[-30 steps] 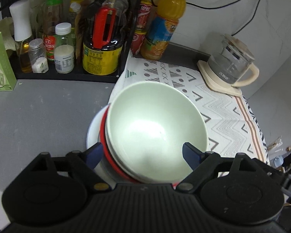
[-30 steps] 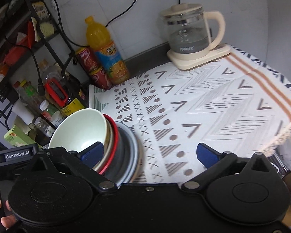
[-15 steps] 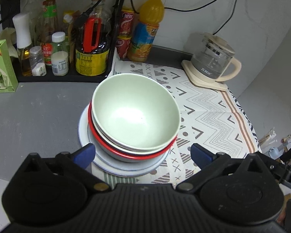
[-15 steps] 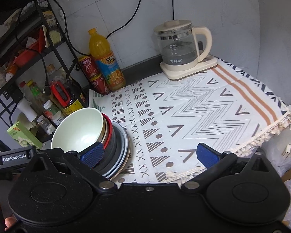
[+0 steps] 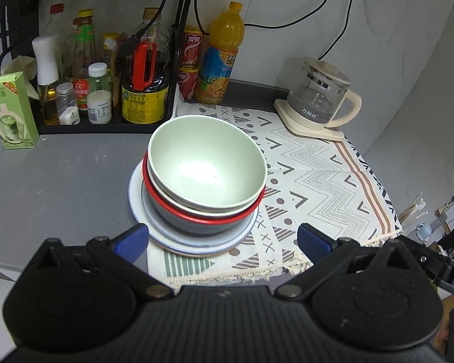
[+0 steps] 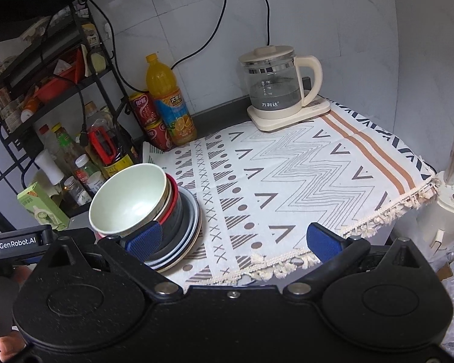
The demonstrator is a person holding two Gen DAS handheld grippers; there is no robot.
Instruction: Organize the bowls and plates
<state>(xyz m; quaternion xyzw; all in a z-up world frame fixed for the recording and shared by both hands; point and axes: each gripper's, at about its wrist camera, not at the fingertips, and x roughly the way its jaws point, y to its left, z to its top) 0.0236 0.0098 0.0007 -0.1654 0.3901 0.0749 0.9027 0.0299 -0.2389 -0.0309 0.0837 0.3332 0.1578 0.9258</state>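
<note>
Hiding plates [image 5: 193,239], stacked bowls [image 5: 207,163], tongs [image 5: 224,242] empty

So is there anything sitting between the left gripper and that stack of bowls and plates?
Nothing visible. The left gripper is open just short of the stack, with only bare counter and patterned cloth between them.

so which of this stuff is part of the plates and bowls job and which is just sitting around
Part of the job:
- pale green bowl, top of the stack
- red-rimmed bowl beneath it
- plates at the bottom

Just lying about:
- glass kettle
- orange juice bottle
- red cans
- condiment rack
- green carton
- patterned cloth
</note>
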